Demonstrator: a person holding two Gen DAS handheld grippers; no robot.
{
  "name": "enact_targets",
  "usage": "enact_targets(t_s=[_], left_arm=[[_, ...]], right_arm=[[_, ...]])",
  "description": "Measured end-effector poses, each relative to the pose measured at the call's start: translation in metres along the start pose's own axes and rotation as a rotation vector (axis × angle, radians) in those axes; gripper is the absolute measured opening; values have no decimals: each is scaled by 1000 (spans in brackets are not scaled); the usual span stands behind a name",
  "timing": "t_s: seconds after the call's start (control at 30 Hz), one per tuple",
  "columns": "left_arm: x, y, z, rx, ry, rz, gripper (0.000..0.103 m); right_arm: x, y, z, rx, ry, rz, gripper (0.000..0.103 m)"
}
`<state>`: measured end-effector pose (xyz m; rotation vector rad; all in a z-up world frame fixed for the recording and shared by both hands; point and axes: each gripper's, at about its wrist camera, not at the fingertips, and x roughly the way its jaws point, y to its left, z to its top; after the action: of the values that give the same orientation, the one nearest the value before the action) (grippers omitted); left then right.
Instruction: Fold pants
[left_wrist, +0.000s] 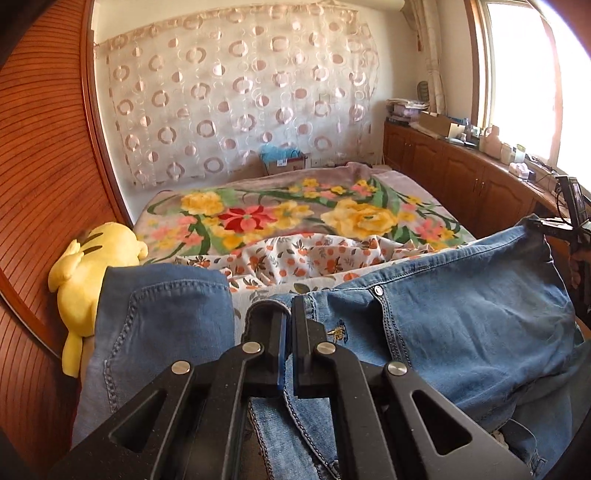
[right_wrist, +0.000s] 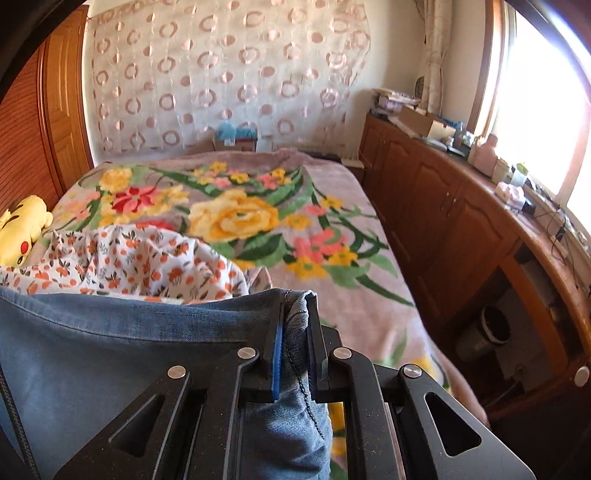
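Left wrist: left gripper (left_wrist: 289, 325) has its jaws clamped on a thin edge of the jeans (left_wrist: 461, 295), held above the bed (left_wrist: 258, 210). The denim stretches rightward toward the right gripper (left_wrist: 554, 225) at its far corner.

Right wrist: right gripper (right_wrist: 295, 325) pinches a bunched corner; jeans (right_wrist: 110, 350) extend leftward, long axis between both hands.

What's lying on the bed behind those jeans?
Behind the jeans lies a crumpled orange-flowered cloth on a big floral blanket, with a yellow plush toy alongside. The denim hides the cloth's near part.
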<state>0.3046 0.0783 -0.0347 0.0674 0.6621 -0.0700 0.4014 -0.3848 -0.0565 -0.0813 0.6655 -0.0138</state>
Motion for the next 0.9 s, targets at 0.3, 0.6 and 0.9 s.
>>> enact_targets(t_s=[0.3,0.6,0.9], left_arm=[[-28,-20,-20,31,67,-65,30],[-77,-43,-48,45,49,-147,47],[-114,-78,-83,98,58,-228,47]], right_arm=[[-30,-2,6,1,9,63,32],[-120,-2,-45,-11,-55,175,37],[-177,22,-125,-34,-34,303,39]])
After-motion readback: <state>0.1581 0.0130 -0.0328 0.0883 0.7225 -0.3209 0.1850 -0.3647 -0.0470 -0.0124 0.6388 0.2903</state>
